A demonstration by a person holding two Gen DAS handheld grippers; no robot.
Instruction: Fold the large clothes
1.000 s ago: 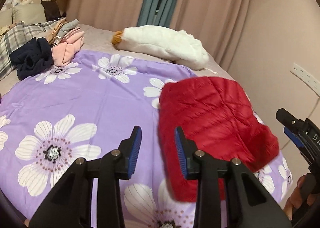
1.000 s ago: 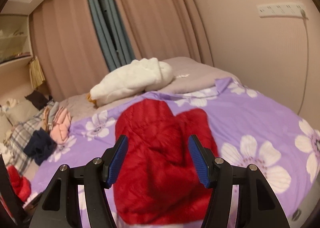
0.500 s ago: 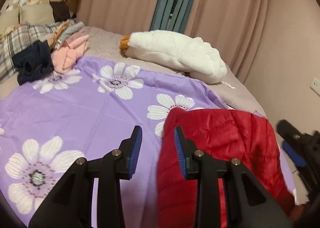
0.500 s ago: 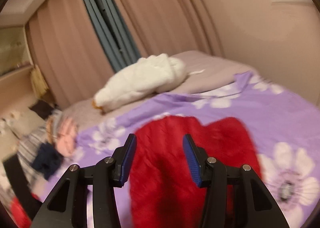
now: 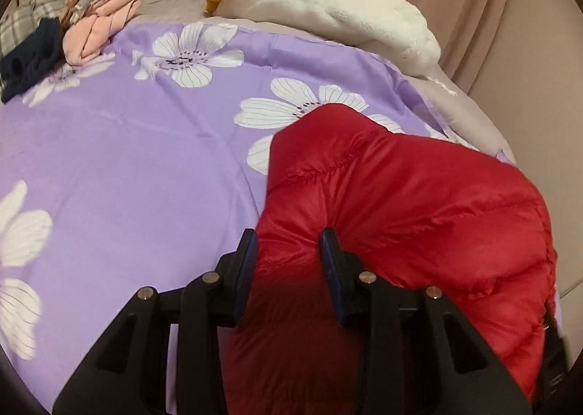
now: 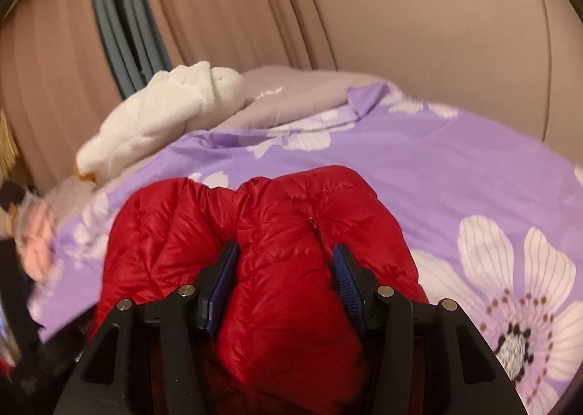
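Left wrist view shows the red puffy jacket point(image 5: 400, 203) lying on the purple flower sheet point(image 5: 127, 160), on the right side of the bed. Its long side runs away from the camera, toward the white plush goose point(image 5: 328, 10) by the curtain. One rounded end points at the goose. The near end is under the grippers.

The left gripper point(image 5: 288, 251) has a puffy fold of the jacket between its 2 blue pads. Its jaws are narrow and have just been opening a little. I cannot tell if the pads press the cloth.

In the right wrist view, the right gripper point(image 6: 284, 269) stands half wide, with a fat roll of the jacket point(image 6: 291, 218) filling the gap. I cannot tell if it squeezes.

1 second ago both grippers were up above the bed with nothing between the pads, and the right jaws were wider. Now both are low, at the jacket. The pink clothes point(image 5: 102, 25) and dark clothes point(image 5: 32, 58) lie in the same spot.
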